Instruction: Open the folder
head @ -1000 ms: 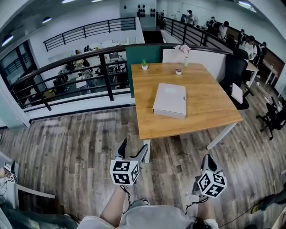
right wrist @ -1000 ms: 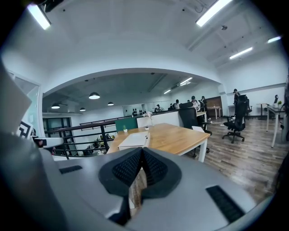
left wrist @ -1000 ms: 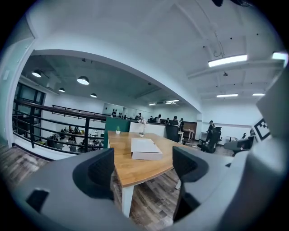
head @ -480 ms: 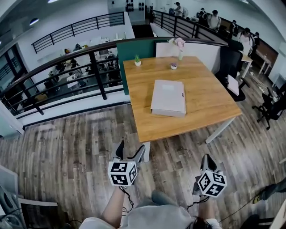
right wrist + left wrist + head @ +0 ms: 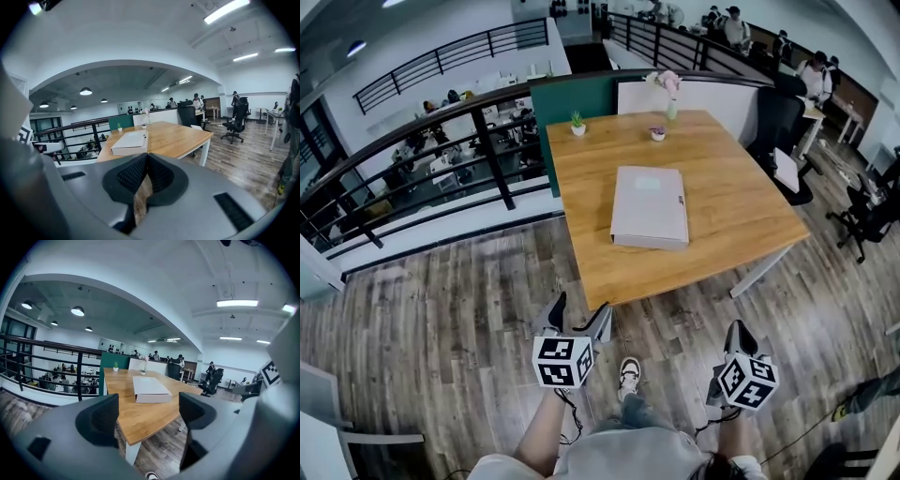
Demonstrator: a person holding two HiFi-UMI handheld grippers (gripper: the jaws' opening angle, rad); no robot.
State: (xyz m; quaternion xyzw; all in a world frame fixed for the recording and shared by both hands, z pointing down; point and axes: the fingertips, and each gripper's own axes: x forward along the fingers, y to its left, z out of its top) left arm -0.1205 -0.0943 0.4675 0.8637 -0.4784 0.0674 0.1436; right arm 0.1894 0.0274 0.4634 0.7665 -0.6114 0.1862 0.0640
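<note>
A pale box-style folder (image 5: 650,206) lies flat and closed in the middle of the wooden table (image 5: 731,244). It also shows in the left gripper view as the folder (image 5: 150,388) and in the right gripper view as the folder (image 5: 129,141). My left gripper (image 5: 578,317) hangs over the floor short of the table's near edge, jaws wide apart and empty. My right gripper (image 5: 741,339) is held lower right, its jaws pressed together with nothing between them. Both are well away from the folder.
A small potted plant (image 5: 577,123), a little bowl (image 5: 657,134) and a flower vase (image 5: 670,92) stand at the table's far edge. A black railing (image 5: 478,141) runs left of the table. An office chair (image 5: 787,141) stands at the right. My shoe (image 5: 628,373) is on the wood floor.
The view has drawn nearer the table, which sits lower and larger in the head view. A shoe has come into sight between the grippers. Both grippers keep their jaw states.
</note>
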